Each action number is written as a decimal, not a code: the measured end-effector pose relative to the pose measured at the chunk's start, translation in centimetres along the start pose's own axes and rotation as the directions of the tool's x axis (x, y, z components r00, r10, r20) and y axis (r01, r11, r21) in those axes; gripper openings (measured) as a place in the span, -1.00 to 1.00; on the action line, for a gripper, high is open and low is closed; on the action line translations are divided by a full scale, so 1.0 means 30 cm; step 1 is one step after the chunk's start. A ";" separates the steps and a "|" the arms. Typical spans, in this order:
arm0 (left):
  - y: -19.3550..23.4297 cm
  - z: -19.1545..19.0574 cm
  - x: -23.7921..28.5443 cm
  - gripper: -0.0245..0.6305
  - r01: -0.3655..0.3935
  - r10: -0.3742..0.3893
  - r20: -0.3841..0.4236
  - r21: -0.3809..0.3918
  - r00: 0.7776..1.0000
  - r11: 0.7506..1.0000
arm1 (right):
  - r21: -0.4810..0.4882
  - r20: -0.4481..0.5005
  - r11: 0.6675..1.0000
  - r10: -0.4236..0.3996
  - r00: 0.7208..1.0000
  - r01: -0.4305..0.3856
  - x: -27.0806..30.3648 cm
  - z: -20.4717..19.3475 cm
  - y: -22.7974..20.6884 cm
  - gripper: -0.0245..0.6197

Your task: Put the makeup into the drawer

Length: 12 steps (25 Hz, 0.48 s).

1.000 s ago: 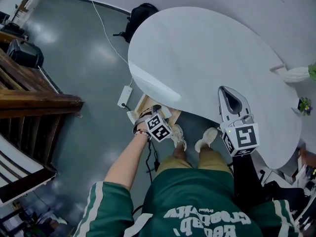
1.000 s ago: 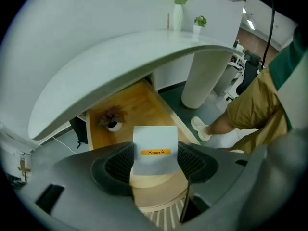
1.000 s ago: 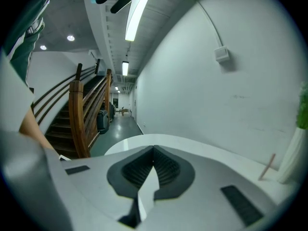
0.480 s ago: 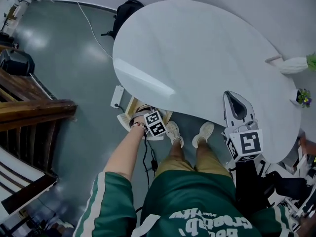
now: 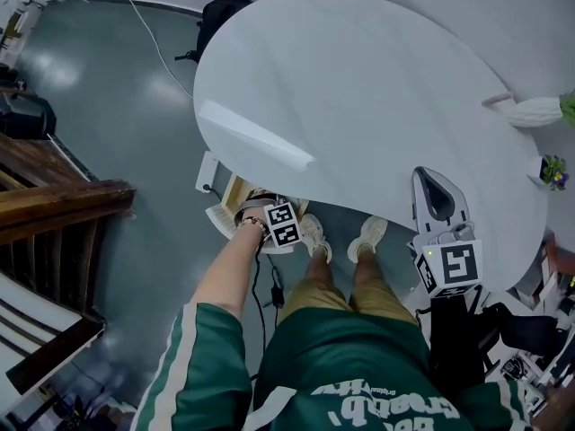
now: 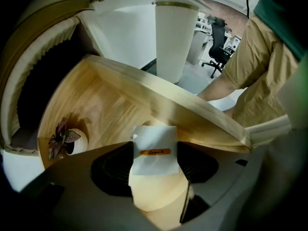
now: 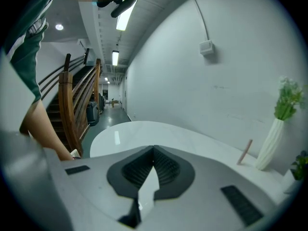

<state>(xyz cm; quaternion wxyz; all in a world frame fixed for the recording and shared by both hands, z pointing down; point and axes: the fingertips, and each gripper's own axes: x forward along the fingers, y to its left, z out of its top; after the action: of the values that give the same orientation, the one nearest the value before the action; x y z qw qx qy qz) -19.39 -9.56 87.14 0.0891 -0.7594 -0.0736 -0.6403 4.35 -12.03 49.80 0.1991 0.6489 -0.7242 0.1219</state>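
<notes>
A smooth cream, white-ended makeup tube [image 6: 155, 189] is clamped in the left gripper [image 6: 155, 153] over a grained wooden drawer [image 6: 110, 105], the right gripper [image 7: 153, 154] closed empty.

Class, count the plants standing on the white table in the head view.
2. A white vase of green sprigs at the right edge of the table, and a small flowering pot beside it. The picture's edge may hide others.

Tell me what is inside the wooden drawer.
A small potted plant sits at the left of the drawer, on its wooden floor. The left gripper and the cream makeup tube it holds cover the near part.
</notes>
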 end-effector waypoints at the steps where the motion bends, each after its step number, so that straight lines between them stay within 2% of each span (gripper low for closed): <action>1: -0.003 -0.001 0.007 -0.06 -0.001 0.001 -0.005 0.010 1.000 1.000 | -0.001 -0.002 1.000 0.000 1.000 0.000 -0.001 -0.002 0.002 -0.91; 4: -0.009 -0.001 0.023 -0.06 0.006 -0.006 0.000 0.004 1.000 1.000 | -0.005 -0.001 1.000 0.000 1.000 0.000 0.002 0.000 0.003 -0.91; 8: -0.017 0.020 0.016 -0.04 0.041 -0.040 0.050 -0.025 0.998 0.999 | -0.003 0.004 1.000 -0.006 1.000 0.006 0.006 0.005 -0.002 -0.91; 12: 0.004 0.023 -0.015 0.05 0.035 -0.032 0.064 -0.040 0.997 0.999 | -0.018 0.018 1.000 -0.002 1.000 0.002 0.006 0.039 0.007 -0.91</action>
<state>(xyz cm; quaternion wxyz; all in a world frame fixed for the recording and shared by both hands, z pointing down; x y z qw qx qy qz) -18.78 -9.53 86.58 0.0605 -0.7797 -0.0759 -0.6185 3.99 -12.66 48.86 0.1984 0.6489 -0.7264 0.1093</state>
